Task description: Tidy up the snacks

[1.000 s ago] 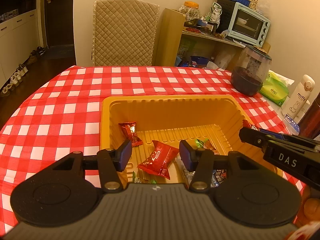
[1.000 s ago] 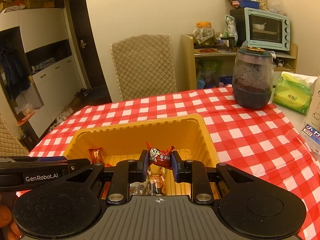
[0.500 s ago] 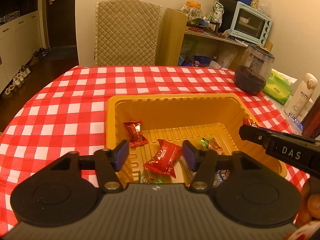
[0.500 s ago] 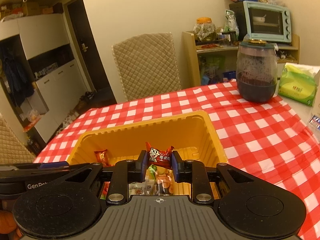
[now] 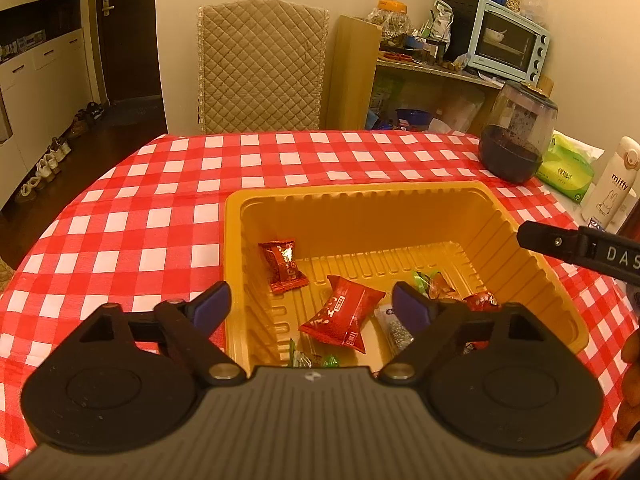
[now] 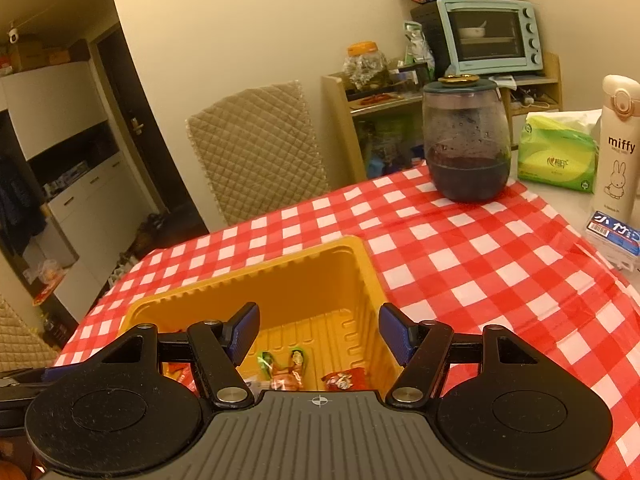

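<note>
Hovering over the yellow tray [image 5: 400, 200] on the red-checked counter [image 5: 160, 216], the left tongs [image 5: 310, 306] stand wide, nothing between them; their jaws have just been opening. Below lie red snack packets [image 5: 340, 316] with writing too small to read, plus green-ended sweets [image 6: 282, 366]. The right tongs [image 6: 316, 330], whose side reads "DAS" in the left view, have also just been opening and are empty above the tray's right end. Farther right stand a dark jar [image 6: 466, 140], a green tissue pack [image 6: 556, 152] and a white "miffy" bottle [image 6: 618, 144].
</note>
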Demonstrator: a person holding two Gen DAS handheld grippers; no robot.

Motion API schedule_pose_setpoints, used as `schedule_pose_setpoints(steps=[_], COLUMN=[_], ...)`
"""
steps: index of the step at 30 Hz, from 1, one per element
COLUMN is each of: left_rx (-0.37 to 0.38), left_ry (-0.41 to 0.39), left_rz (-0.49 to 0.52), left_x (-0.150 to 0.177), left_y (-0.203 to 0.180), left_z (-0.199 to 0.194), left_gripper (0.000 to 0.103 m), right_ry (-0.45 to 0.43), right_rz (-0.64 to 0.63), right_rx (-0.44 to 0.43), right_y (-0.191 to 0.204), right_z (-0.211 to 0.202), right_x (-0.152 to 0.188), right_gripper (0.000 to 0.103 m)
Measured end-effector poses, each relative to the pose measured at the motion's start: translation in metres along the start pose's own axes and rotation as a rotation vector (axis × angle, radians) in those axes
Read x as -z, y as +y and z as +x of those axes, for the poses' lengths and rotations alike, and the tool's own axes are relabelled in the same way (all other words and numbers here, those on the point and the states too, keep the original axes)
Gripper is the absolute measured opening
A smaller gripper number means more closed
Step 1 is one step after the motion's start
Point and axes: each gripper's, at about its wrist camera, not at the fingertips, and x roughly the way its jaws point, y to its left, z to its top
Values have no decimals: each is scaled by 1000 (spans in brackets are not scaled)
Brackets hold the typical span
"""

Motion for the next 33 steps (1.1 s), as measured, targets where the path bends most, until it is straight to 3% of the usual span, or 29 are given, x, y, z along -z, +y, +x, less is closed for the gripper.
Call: schedule_pose_setpoints(steps=[4, 10, 17, 22, 33], left_rx=[-10, -26, -47, -46, -21], left_ry=[-6, -3, -20, -28, -39], left_rz=[15, 40, 45, 33, 29], left_x=[2, 7, 10, 14, 40], left_y=[-3, -5, -6, -8, -22], left_z=[-1, -4, -20, -35, -86], left_gripper=[97, 102, 102, 102, 102], right_ry=[14, 38, 65, 48, 49], right_rz=[-13, -35, -76, -80, -80], right_rx=[2, 6, -7, -7, 12], right_y=[1, 3, 8, 12, 7], right_z=[-1, -3, -8, -23, -77], right_x=[2, 6, 11, 15, 39], right_gripper=[66, 66, 68, 81, 93])
